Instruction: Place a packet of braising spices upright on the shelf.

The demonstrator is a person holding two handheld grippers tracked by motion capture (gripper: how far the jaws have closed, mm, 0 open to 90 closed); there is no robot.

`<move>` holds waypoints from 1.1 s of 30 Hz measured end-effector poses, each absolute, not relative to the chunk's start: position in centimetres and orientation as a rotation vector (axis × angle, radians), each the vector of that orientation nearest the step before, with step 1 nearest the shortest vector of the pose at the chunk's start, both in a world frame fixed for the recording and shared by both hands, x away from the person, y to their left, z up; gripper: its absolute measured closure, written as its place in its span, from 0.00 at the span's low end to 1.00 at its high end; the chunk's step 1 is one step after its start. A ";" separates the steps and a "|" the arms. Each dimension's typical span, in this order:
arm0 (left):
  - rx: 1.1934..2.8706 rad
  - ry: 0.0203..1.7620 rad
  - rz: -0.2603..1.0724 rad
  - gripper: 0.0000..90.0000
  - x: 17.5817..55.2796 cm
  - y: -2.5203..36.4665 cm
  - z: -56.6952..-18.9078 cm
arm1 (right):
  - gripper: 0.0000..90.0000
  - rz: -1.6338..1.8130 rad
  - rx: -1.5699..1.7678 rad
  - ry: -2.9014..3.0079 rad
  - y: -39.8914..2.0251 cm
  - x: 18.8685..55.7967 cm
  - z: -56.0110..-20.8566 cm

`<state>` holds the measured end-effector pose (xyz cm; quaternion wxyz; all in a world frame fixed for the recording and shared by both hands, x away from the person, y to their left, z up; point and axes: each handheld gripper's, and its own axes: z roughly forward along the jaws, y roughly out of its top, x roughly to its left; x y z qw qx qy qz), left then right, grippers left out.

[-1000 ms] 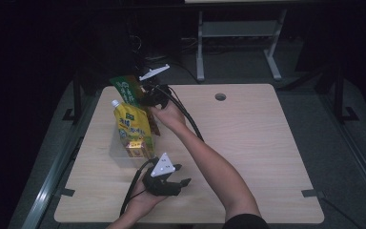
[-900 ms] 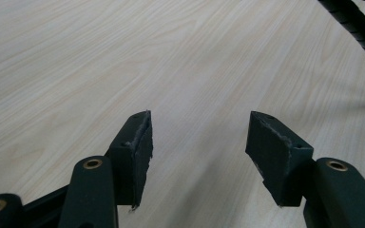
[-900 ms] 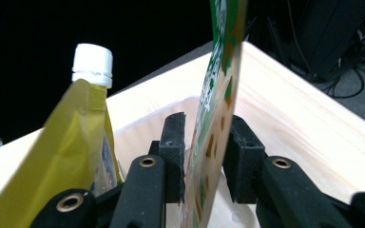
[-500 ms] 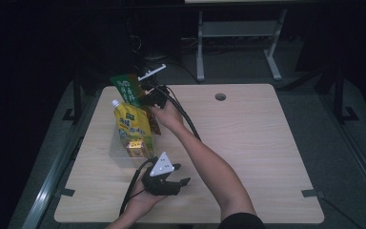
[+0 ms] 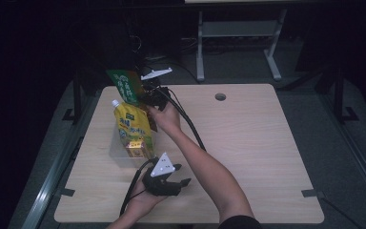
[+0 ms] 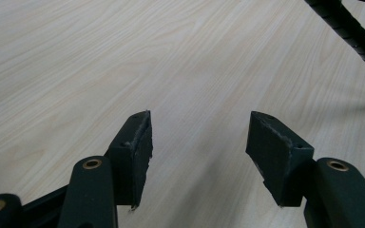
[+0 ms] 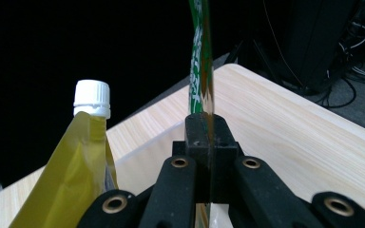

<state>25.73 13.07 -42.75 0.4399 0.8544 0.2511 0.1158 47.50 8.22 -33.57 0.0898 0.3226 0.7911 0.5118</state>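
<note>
Room: dark, pale wood counter (image 5: 248, 143), desk frame behind.
Right gripper (image 5: 148, 98): fingers just closed, clenched on the lower edge of green packet (image 7: 200, 57); far-left counter area.
Green packet: flat, thin, seen edge-on between the fingers in the right gripper view, long axis upright, rising above the fingers; white print on green.
Clear bin (image 5: 119, 155): directly below and nearer the person than the packet; holds yellow spout pouch (image 5: 131, 126), white cap up.
Left gripper (image 5: 164, 179): fingers released, nothing between, resting near front counter edge, farther from the packet.
Next, likely: lower packet into bin beside pouch.
</note>
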 end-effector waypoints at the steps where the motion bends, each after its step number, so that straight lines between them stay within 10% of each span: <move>1: 2.122 0.622 0.292 0.46 25.7 13.1 -42.7 | 0.99 1.527 0.964 2.344 8.3 47.5 -33.7; 33: 2.124 0.623 0.293 0.45 25.9 13.1 -42.9 | 0.95 1.500 0.856 2.377 7.1 46.8 -37.3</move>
